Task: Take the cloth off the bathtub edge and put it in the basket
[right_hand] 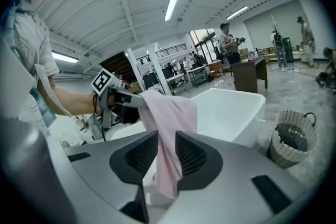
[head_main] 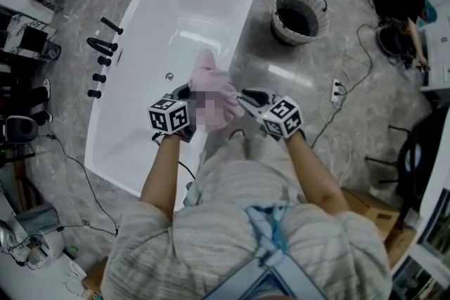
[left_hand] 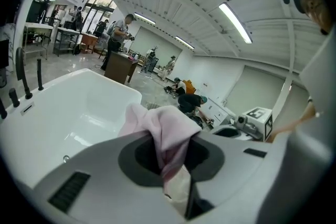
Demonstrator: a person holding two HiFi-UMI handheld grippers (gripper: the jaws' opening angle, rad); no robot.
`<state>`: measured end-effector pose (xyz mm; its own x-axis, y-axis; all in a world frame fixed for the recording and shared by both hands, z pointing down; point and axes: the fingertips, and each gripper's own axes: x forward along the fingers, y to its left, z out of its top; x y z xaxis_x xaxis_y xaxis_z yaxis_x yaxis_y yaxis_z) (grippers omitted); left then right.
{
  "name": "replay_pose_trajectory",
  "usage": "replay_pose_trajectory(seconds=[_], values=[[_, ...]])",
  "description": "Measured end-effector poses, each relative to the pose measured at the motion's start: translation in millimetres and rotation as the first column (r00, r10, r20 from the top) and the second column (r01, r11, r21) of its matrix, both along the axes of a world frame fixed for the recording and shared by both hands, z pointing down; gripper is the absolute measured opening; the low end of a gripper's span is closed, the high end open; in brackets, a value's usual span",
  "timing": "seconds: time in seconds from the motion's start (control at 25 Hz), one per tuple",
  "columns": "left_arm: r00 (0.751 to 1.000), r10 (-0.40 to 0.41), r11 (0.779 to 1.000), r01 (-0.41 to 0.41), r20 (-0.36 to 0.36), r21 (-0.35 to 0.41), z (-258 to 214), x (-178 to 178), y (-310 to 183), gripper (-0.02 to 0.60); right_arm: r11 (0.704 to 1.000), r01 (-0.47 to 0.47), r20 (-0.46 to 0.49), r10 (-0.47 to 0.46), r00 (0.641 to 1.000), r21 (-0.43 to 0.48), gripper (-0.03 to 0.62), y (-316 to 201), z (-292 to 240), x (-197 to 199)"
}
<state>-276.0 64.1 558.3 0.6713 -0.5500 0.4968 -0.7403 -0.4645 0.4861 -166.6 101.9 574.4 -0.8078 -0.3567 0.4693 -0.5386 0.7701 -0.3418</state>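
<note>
Pads (left_hand: pixel 137 157) of left gripper (left_hand: pixel 169 157) nearly together, clamped on a fold of the pink cloth (left_hand: pixel 160 131). Fabric bunches out ahead of the jaws and a tail hangs under them. Right gripper (right_hand: pixel 167 152) same story: narrow gap, cloth pinched between the two ribbed faces, loose end dangling below.

So it's a two-point grip on one small cloth, grippers close together and angled in toward each other across it. Reads as deliberate: two pinches keep it bunched up and clear of the rim, so nothing drags or snags.

Cloth is in the air between the grippers, over the near-side edge of the white bathtub (head_main: pixel 246 14), not resting on it as far as head view shows. Both grippers tilt slightly down.

Woven basket (head_main: pixel 285 30) stands on the floor (head_main: pixel 281 74) well apart, beside the tub's far right corner. Interior is dark, can't tell contents.

Judgement: cloth is off the edge, carry to the basket not yet done. Needs a move forward and right, then both grips let go over the opening
</note>
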Motion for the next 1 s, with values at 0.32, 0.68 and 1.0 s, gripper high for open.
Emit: replay_pose_trajectory(seconds=[0.32, 0.68, 1.0], values=[[1.0, -0.018, 1.0, 0.018, -0.007, 0.006, -4.7, -0.8, -2.6, 0.067, 0.993, 0.069, -0.106, -0.078, 0.991, -0.091, 0.426, 24.7, 64.8, -16.3], [0.998, -0.028, 0.999, 0.03, -0.058, 0.029, -28.5, 3.2, -7.5, 0.067, 0.988, 0.037, -0.259, -0.076, 0.963, -0.152, 0.575, 22.2, 150.2, -41.4], [0.994, 0.0, 0.999, 0.006, -0.113, 0.053, -50.1, 11.2, -7.6, 0.067, 0.996, 0.003, -0.253, -0.027, 0.967, -0.093, 0.575, -15.9, 147.2, -79.3]])
